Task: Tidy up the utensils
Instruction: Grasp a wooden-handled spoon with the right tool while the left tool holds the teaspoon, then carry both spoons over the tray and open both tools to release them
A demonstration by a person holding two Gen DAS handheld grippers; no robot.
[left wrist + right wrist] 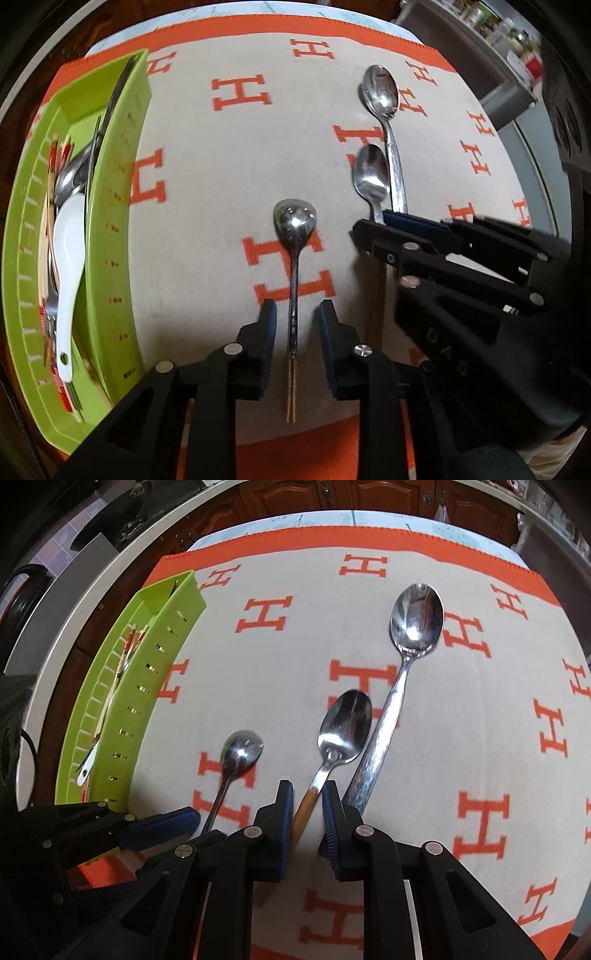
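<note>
Three metal spoons lie on the H-patterned cloth. A small round-bowled spoon lies between the fingers of my open left gripper, which straddles its handle; it also shows in the right wrist view. A wood-handled spoon lies between the fingers of my open right gripper, jaws around its handle without clamping it. A long large spoon lies just right of it. The green tray at the left holds a white ceramic spoon, metal utensils and chopsticks.
The orange and beige cloth covers the table, with its orange border at the far and near edges. The tray stands along the cloth's left edge. Dark wooden cabinets stand beyond the table.
</note>
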